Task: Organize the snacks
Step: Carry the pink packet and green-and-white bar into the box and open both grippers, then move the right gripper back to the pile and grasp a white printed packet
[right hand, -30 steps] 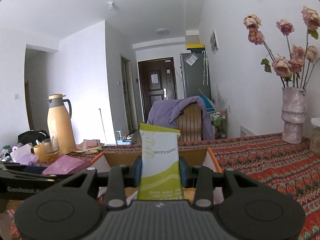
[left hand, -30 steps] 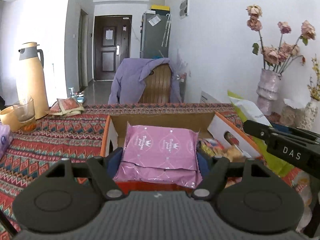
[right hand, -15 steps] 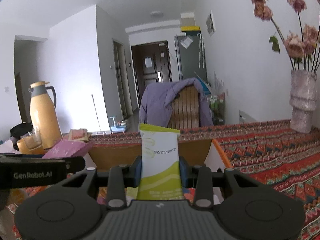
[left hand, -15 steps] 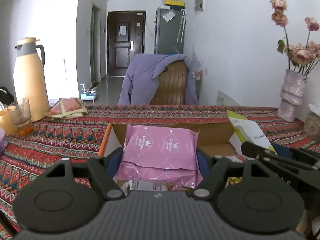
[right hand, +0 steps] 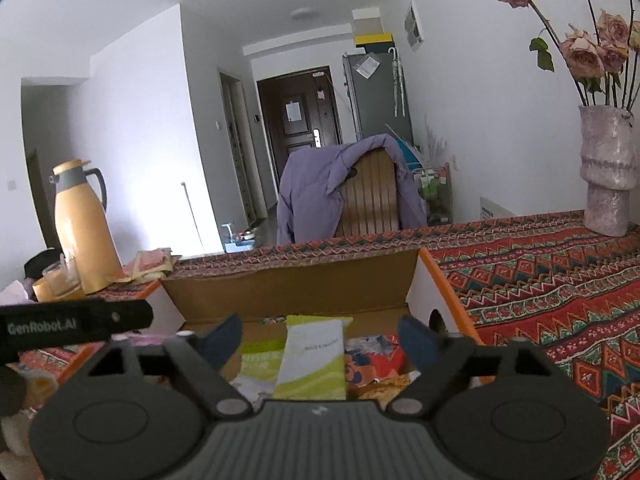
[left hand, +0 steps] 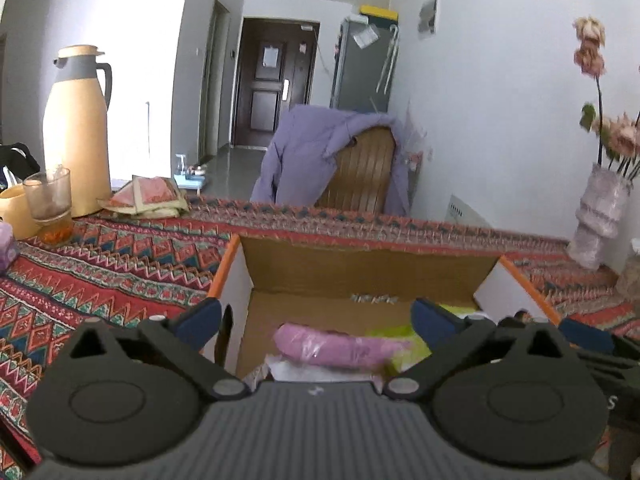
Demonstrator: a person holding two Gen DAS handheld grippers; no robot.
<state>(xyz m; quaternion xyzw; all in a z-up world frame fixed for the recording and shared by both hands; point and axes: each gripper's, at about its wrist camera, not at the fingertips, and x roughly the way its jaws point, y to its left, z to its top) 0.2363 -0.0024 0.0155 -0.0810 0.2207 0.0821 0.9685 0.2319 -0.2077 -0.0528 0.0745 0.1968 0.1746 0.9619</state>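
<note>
An open cardboard box (left hand: 360,268) with orange edges sits on the patterned tablecloth; it also shows in the right wrist view (right hand: 296,284). My left gripper (left hand: 316,316) is open above the box, and a pink snack packet (left hand: 332,346) lies inside below it. My right gripper (right hand: 320,340) is open above the box, and a green-and-white snack packet (right hand: 314,360) lies inside between its fingers, on other snacks including a red packet (right hand: 372,356). The left gripper's body (right hand: 72,324) shows at the left of the right wrist view.
A yellow thermos (left hand: 76,132), a glass (left hand: 50,204) and a folded cloth (left hand: 148,196) stand at the table's left. A vase of dried roses (right hand: 608,172) stands at the right. A chair draped with a purple jacket (left hand: 332,160) is behind the table.
Both grippers have opened. The pink packet dropped from the left gripper into the box, and the green-and-white packet dropped from the right gripper into the box.
</note>
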